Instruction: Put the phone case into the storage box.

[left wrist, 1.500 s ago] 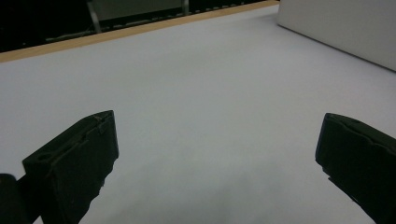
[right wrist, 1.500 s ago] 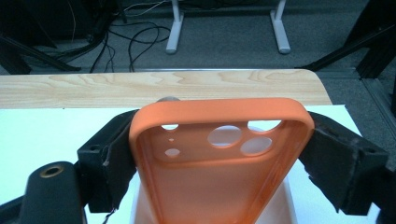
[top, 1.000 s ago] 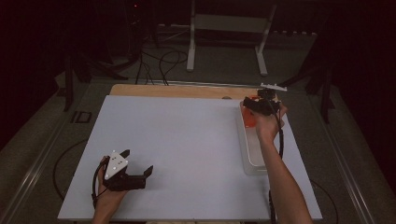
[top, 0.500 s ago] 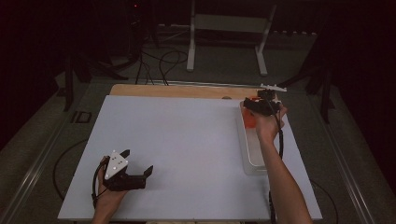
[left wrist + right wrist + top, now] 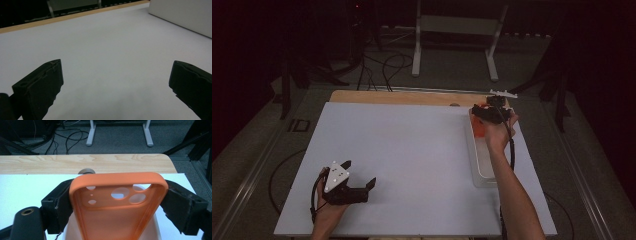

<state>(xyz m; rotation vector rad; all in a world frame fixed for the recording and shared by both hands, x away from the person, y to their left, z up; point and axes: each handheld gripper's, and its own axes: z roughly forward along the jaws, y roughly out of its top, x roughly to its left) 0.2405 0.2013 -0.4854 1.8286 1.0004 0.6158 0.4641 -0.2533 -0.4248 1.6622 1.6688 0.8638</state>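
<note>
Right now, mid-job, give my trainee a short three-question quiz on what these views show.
1. True or false: the right tongs are shut on the orange phone case.
2. How do the jaws of the left tongs stand? A: wide apart, nothing between them. B: closed on a cloth.
3. Fill in: in the high view, the right hand is above the far end of the clear ___.

Key: 1 true; 2 A; 3 tray.

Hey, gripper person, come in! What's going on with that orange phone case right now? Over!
Right gripper shut on orange phone case, above white bin. Left gripper open, idle on table. Nothing in the way.
</note>
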